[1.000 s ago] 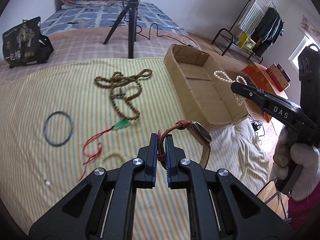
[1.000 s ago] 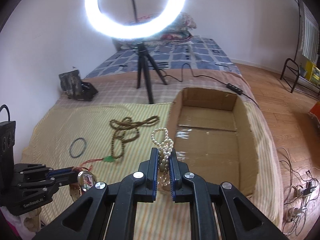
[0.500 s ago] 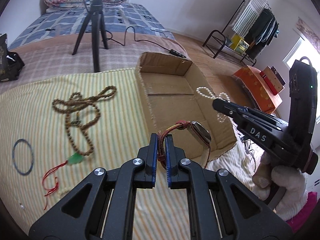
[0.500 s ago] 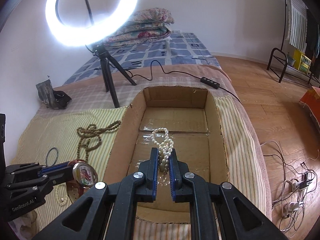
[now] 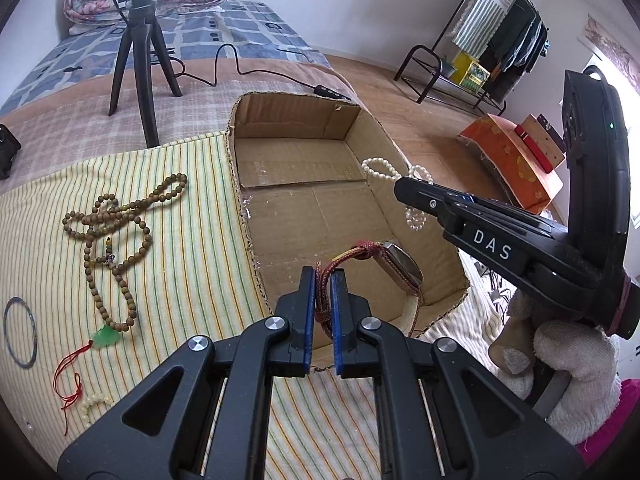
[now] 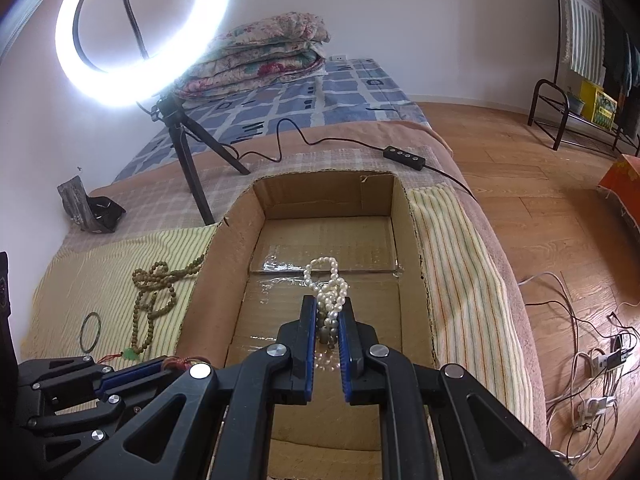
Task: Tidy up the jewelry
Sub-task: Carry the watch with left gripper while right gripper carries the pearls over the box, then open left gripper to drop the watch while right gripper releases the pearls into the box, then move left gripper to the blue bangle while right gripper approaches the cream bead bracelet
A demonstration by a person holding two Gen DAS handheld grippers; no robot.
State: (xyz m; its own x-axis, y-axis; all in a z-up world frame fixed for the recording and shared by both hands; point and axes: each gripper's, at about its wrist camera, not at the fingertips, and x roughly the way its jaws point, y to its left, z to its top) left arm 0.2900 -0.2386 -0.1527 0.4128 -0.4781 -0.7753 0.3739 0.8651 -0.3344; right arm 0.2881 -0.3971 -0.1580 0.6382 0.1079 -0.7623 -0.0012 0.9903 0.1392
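My left gripper (image 5: 323, 280) is shut on the red woven strap of a wristwatch (image 5: 400, 266) and holds it over the near end of an open cardboard box (image 5: 304, 184). My right gripper (image 6: 326, 312) is shut on a white pearl necklace (image 6: 328, 284) and holds it above the box floor (image 6: 320, 240); the pearls also show in the left wrist view (image 5: 380, 168). On the striped cloth lie a brown bead necklace (image 5: 116, 220) with a green pendant (image 5: 105, 336), a dark bangle (image 5: 20, 332) and a small pale bead bracelet (image 5: 94, 402).
A ring light (image 6: 136, 28) on a black tripod (image 5: 140, 56) stands behind the box, its cable and switch (image 6: 404, 158) trailing right. Folded quilts (image 6: 260, 56) lie at the back. Wood floor with cables (image 6: 592, 360) and a clothes rack (image 5: 492, 40) lie to the right.
Both grippers have moved right and forward from over the striped cloth to over the box, each still holding its piece. The box now lies directly under both.
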